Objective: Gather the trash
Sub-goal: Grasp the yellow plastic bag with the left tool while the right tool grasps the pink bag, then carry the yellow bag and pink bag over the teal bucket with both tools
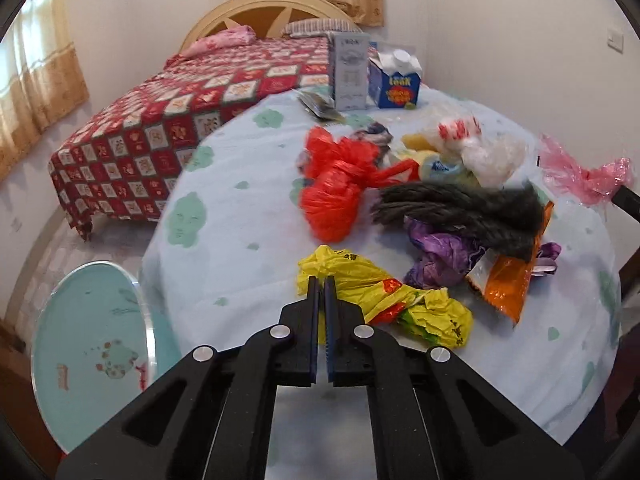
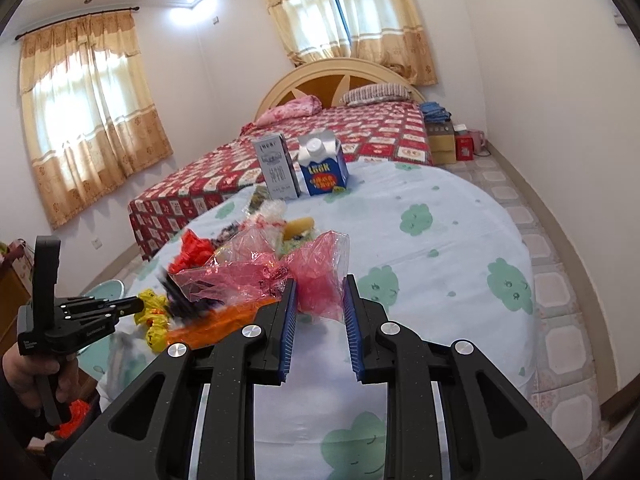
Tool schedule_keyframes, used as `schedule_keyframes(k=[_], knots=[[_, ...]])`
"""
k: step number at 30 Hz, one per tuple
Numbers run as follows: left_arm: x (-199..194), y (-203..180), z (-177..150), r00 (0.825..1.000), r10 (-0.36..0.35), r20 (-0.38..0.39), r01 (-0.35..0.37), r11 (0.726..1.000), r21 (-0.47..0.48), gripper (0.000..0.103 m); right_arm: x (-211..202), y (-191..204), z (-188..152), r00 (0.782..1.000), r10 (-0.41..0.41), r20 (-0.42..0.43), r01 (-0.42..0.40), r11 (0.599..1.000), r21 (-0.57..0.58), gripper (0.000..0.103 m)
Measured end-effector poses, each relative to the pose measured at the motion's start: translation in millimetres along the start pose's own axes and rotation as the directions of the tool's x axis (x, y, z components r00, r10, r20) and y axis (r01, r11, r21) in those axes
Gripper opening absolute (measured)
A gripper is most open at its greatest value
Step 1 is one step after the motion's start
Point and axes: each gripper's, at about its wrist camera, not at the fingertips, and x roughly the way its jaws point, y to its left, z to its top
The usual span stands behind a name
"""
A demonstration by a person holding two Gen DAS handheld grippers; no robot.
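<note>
The right gripper (image 2: pixel 320 300) hung over the bench (image 2: pixel 440 248) with its jaws apart, a crumpled pink plastic bag (image 2: pixel 316 276) between and just beyond them. Left of it lay orange (image 2: pixel 216 322) and yellow wrappers (image 2: pixel 154 312), with the left gripper (image 2: pixel 134 303) near them. Far off stood a grey box (image 2: pixel 278 166) and a blue carton (image 2: pixel 324 168), with the bed (image 2: pixel 320 136) behind.

Both grippers are black plastic with round silver screws. The left gripper (image 1: pixel 322 280) has two thin fingers with dark blue ridged pads. The right gripper (image 2: pixel 320 286) has bright blue ridged pads (image 2: pixel 289 320). The hand (image 2: pixel 24 372) has bare skin.
</note>
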Motion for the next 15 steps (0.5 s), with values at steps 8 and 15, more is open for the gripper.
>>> schedule_keyframes(k=[8, 15], knots=[[-50, 42, -6, 0.994, 0.078, 0.078, -0.072, 0.994, -0.082, 0.002, 0, 28, 18, 0.999, 0.035, 0.027, -0.034, 0.999, -0.026, 0.023], [-76, 82, -12, 0.969, 0.224, 0.109, -0.206, 0.967, -0.153, 0.002, 24, 72, 34, 0.997, 0.078, 0.013, -0.077, 0.994, -0.078, 0.023]])
